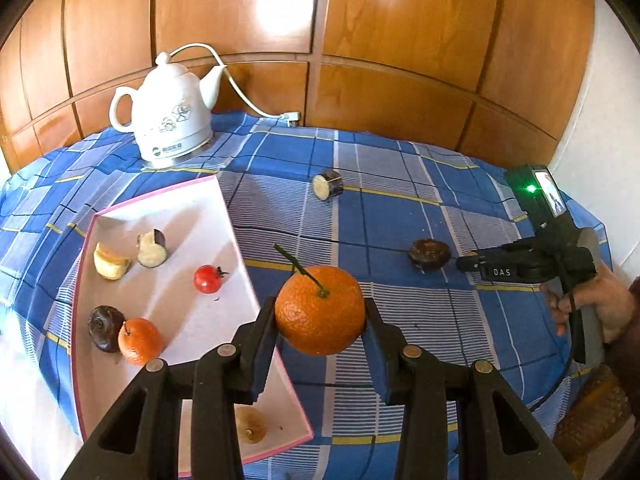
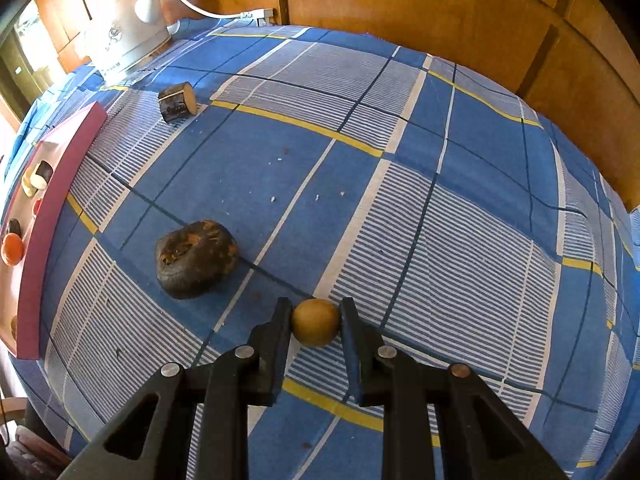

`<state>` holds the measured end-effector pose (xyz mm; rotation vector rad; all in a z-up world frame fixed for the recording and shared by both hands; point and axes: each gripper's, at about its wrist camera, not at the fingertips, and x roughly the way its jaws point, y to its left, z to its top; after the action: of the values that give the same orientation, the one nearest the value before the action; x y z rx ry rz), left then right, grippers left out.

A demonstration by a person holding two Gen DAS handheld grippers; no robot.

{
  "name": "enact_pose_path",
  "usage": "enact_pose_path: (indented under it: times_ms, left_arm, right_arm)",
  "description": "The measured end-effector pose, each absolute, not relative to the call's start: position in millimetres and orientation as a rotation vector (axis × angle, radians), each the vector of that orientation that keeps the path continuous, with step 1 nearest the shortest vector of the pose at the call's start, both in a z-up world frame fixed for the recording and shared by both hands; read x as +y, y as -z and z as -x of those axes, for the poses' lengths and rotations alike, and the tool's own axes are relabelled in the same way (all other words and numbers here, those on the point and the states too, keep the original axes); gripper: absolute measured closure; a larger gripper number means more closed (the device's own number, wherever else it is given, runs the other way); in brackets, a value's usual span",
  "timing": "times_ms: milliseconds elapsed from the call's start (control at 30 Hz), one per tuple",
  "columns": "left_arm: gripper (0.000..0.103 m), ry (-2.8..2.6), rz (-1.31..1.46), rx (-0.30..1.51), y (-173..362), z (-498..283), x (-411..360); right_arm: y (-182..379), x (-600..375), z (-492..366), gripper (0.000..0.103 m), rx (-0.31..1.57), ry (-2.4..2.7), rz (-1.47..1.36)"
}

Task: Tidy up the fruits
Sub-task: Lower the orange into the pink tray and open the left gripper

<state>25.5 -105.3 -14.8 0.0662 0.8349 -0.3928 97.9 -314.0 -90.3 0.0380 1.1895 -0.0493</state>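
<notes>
Gripping a round orange tangerine [image 1: 320, 314], the left hand-held gripper [image 1: 320, 320] hangs just past the pink-rimmed white tray's [image 1: 236, 216] right edge. The right hand-held gripper [image 2: 316, 322] pinches a small tan ball-shaped fruit [image 2: 315, 322]; open checked-cloth surface [image 2: 460, 200] lies beyond.

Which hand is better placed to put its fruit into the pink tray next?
Left, probably. The left tool already holds the orange beside the pink tray. The right tool grips a small yellow fruit farther away.
</notes>
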Motion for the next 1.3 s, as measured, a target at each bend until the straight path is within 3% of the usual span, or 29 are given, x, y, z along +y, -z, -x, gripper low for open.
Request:
enact_pose_path:
  times_ms: [533, 967, 1300]
  left_arm:
    - [0.062, 0.346, -0.020, 0.865, 22.9, -37.3, -88.8]
    - [0.062, 0.123, 0.304, 0.892, 22.6, -93.3, 40.9]
    - [0.062, 0.114, 0.448, 0.960, 47.9, -128.5, 61.8]
  right_arm:
    - [89.8, -309.4, -97.1, 0.079, 1.184, 0.048, -0.001]
    - [87.9, -305.5, -98.7, 0.079, 1.189, 0.045, 0.019]
    - [88.1, -305.3, -97.6, 0.079, 1.188, 0.038, 0.018]
